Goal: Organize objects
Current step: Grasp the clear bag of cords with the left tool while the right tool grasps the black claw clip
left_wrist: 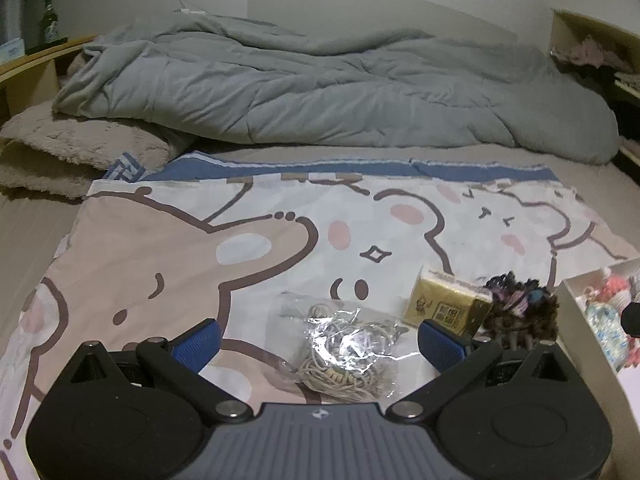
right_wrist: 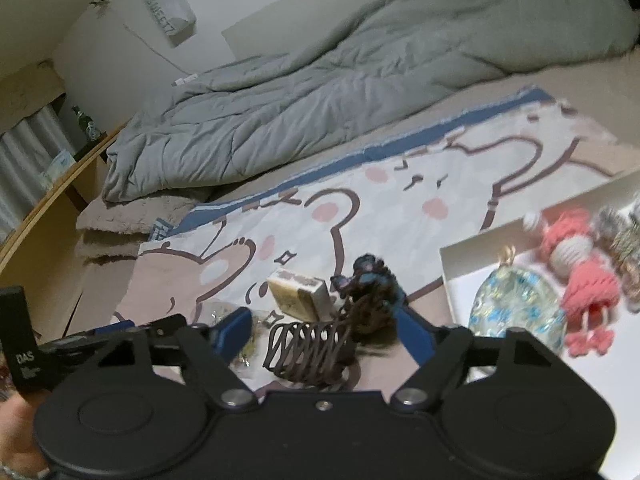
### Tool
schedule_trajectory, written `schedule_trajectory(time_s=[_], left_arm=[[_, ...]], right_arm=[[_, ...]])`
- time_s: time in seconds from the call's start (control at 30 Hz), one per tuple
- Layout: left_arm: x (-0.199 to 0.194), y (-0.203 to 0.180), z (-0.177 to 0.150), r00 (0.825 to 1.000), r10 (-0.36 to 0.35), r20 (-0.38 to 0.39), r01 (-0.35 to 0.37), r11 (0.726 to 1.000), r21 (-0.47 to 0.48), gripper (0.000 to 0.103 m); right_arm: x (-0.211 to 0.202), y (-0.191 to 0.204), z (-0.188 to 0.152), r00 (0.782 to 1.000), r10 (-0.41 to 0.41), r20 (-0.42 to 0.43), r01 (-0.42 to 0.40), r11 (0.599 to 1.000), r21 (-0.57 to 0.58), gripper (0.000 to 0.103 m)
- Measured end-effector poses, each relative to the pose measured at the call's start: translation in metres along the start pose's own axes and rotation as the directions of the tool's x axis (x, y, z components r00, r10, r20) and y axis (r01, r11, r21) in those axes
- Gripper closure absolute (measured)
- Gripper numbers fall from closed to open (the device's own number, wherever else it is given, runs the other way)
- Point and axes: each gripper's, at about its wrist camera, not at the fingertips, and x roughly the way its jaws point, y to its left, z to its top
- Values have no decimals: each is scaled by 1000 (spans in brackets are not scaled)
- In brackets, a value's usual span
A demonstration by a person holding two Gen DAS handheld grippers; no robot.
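My left claw [left_wrist: 320, 340] hung spread over the bagged cord [left_wrist: 344, 354] at lower centre of the bear-print sheet [left_wrist: 160, 264]. My right claw [right_wrist: 322, 332] stood spread around the brown hair clip [right_wrist: 310, 354], pads apart from it, the white box [right_wrist: 520, 380] at lower right

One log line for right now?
left gripper: open over cord bag | right gripper: open around hair claw | box: doll inside

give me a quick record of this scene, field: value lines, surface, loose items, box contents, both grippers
surface: cartoon bear blanket on a bed
loose items: clear bag of cord, yellow box, dark hair claw clip
white box: pink knitted doll, blue patterned round item
left gripper: open, bag of cord between its fingers, not pressed
right gripper: open, claw clip between its fingers, no contact seen
background: grey duvet
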Motion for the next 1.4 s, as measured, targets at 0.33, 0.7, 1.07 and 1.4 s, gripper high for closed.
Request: schedule_trajectory(time_s=[0.33,0.7,1.07,1.4], left_arm=[[36,-9,-2,999,-17,-37,21,996,86,0],[73,-15,-10,990,-18,-143,36,992,123,0],[84,-3,-9,982,-92,-167,97,995,23,3],[71,0,-6,977,-111,-184,110,994,-14,24]], right_arm=[[28,-19,-6,997,32,-66,-27,996,81,57],[57,-30,-17,990,78,-115,-64,991,118,58],[75,-26,-22,972,196,-131,-178,974,141,80],[62,3,-21,971,178,-163,-191,979,-68,98]])
